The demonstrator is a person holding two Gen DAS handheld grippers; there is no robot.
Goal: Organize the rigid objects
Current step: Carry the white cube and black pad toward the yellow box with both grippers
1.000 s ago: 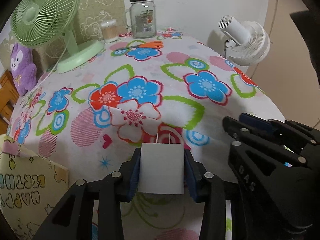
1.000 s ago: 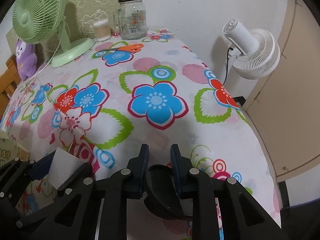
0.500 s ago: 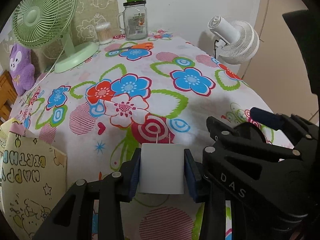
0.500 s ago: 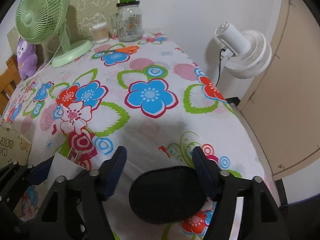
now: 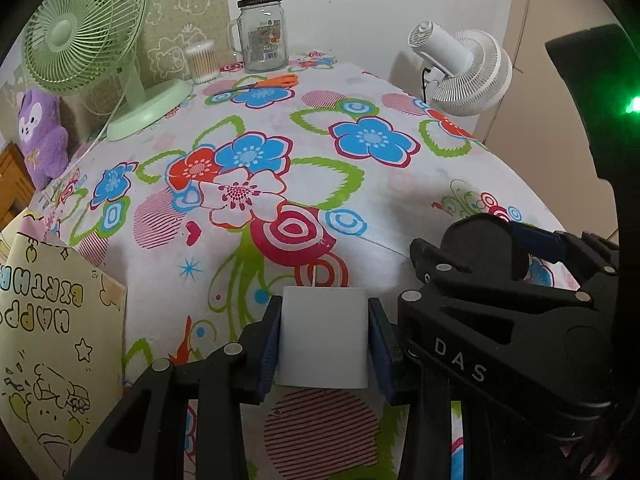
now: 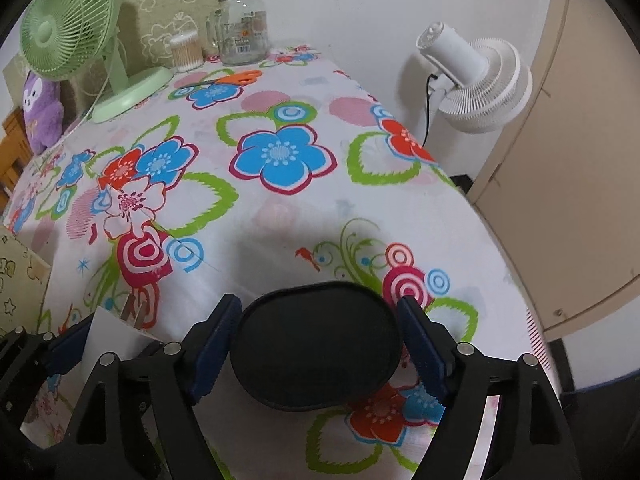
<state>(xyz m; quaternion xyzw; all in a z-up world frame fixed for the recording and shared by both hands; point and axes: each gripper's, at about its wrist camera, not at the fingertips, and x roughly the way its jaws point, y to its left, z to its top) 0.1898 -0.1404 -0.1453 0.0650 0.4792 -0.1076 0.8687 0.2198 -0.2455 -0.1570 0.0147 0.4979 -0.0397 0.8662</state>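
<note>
**Left wrist view: your left gripper pinches a white charger, right gripper spread around a black case**

Left wrist view shows your left gripper (image 5: 324, 338) clamped on a white plug-in charger (image 5: 322, 338) — blue pads touching both its sides, two metal prongs pointing away from the camera. It sits over the near edge of the flower-print tablecloth (image 5: 280, 152); you can't tell if it touches the cloth. Your right gripper (image 5: 516, 276) is just beside it, raised letters "DAS" readable on its black body. A yellowish paper bag (image 5: 52, 340) stands at the left edge, its print upside down; it seems to say "HAPPY BIRTHDAY", cut off by the frame.

Right wrist view: your right gripper (image 6: 316, 340) has its fingers spread wide with a black oval case (image 6: 316, 344) lying between them. Whether the pads touch the case is unclear — a sliver of cloth shows at the right pad. The case lies flat on the cloth near the table's front edge. The charger (image 6: 112, 330) and left gripper (image 6: 60, 344) show at lower left.

Far end of the table: green desk fan (image 5: 84, 40), cotton swab tub (image 5: 202, 62), glass mug jar (image 5: 262, 34) with black lid, a green cup on top and a label too small to read, orange-handled scissors (image 5: 268, 82). A white clip fan (image 5: 464, 72) sits off the right edge, a purple plush toy (image 5: 40, 136) at left.
</note>
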